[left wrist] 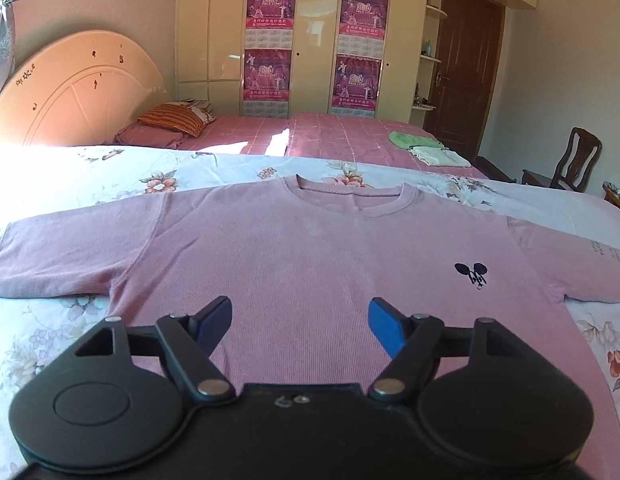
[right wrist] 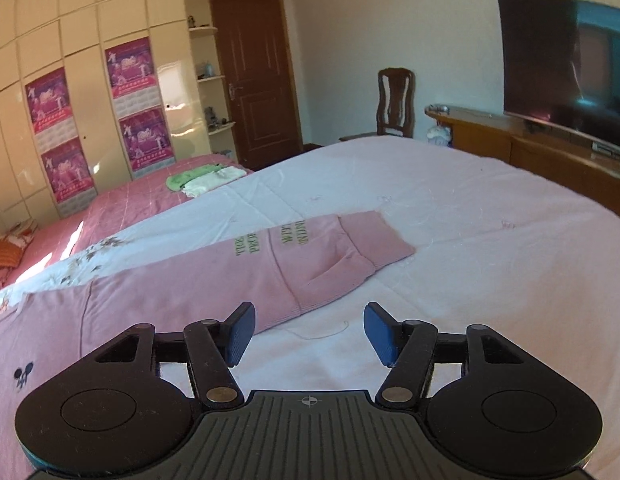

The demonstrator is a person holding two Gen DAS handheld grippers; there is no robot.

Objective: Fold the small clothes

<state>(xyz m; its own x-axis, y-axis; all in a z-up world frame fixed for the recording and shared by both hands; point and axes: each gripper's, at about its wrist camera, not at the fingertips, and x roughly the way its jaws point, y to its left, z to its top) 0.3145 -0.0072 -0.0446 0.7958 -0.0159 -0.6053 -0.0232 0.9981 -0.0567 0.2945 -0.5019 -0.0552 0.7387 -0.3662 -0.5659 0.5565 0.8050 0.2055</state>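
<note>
The pink T-shirt [left wrist: 310, 248] is lying spread flat, front up, on the floral bed cover [left wrist: 90, 176], both sleeves out. Judging from here, a shallow pinch could be dragging the cover up with the shirt's fabric. The left tool [left wrist: 300, 320] is hovering wide open over the shirt's lower body, holding nothing; the right tool [right wrist: 309, 330] is gaping wide beside the shirt's sleeve [right wrist: 329, 256], empty.

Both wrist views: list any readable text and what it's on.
"2010": purple calendar posters on the wardrobe doors; smaller print blurred.
Green lettering on the pink T-shirt sleeve: sideways, too blurred to read.
Black chest logo: a graphic with scribbled marks, not legible.
Nothing else readable.
</note>
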